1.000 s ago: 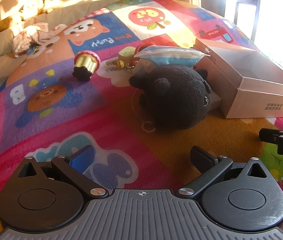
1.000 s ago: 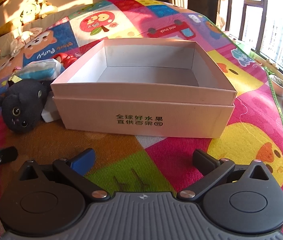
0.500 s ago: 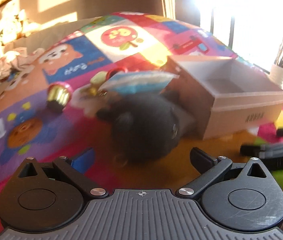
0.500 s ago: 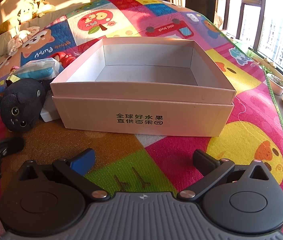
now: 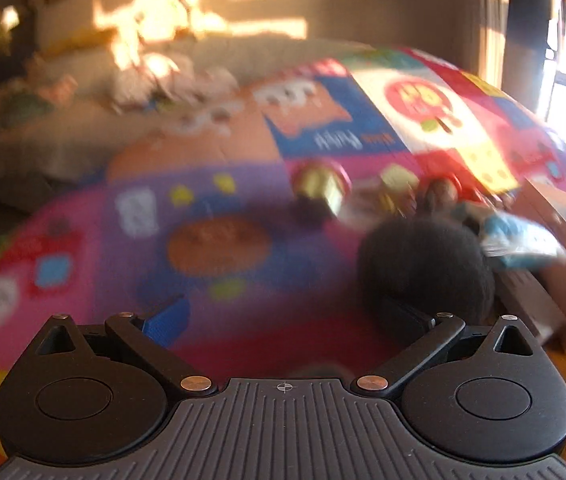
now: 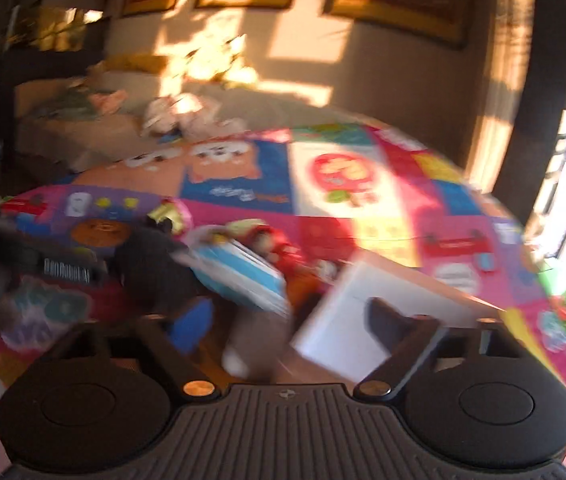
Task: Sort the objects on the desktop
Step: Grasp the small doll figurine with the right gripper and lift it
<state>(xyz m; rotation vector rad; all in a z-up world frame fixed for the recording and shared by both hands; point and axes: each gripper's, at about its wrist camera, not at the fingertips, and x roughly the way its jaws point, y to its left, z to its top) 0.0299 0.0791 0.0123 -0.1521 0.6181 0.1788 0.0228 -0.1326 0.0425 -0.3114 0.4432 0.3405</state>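
Both views badly blurred. Black plush toy (image 5: pixel 423 268) lies on the play mat (image 5: pixel 211 208), just ahead and right of the left gripper (image 5: pixel 283 312), nearly against its right finger; that hand is the nearer. Left jaws spread, nothing between them. Right gripper (image 6: pixel 291 320) jaws have just been closing, still apart and empty. White box (image 6: pixel 347 320) sits right of the toy, blue packet (image 6: pixel 239 272) between. Toy reads as a round lump; facing and long axis cannot be told

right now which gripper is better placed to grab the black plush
Left, probably. The black plush sits right beyond the open left gripper; the right gripper, jaws just closing, faces the white box.
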